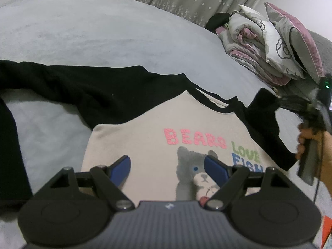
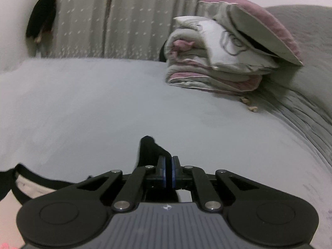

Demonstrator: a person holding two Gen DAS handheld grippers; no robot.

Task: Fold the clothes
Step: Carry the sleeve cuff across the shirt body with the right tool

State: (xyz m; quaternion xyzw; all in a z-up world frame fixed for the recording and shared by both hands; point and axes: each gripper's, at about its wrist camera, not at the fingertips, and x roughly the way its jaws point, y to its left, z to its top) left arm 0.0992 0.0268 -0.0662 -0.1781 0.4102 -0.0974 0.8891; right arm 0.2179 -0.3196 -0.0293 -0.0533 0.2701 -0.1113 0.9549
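A cream shirt (image 1: 149, 128) with black raglan sleeves, a grey bear print and the words BEARS LOVE FISH lies face up on the bed. Its left black sleeve (image 1: 62, 87) stretches out to the left. My left gripper (image 1: 167, 166) is open and hovers over the shirt's chest, empty. My right gripper (image 2: 168, 167) is shut on the right black sleeve (image 2: 148, 151) and holds it lifted off the bed; it also shows in the left wrist view (image 1: 290, 101) at the right edge. The shirt's collar (image 2: 31, 182) shows at the lower left of the right wrist view.
The grey bedsheet (image 1: 93, 31) spreads far behind the shirt. A folded grey-and-pink quilt with pillows (image 2: 228, 49) is stacked at the back right. Star-patterned curtains (image 2: 114, 16) hang behind the bed. A black item (image 2: 41, 18) hangs at the left wall.
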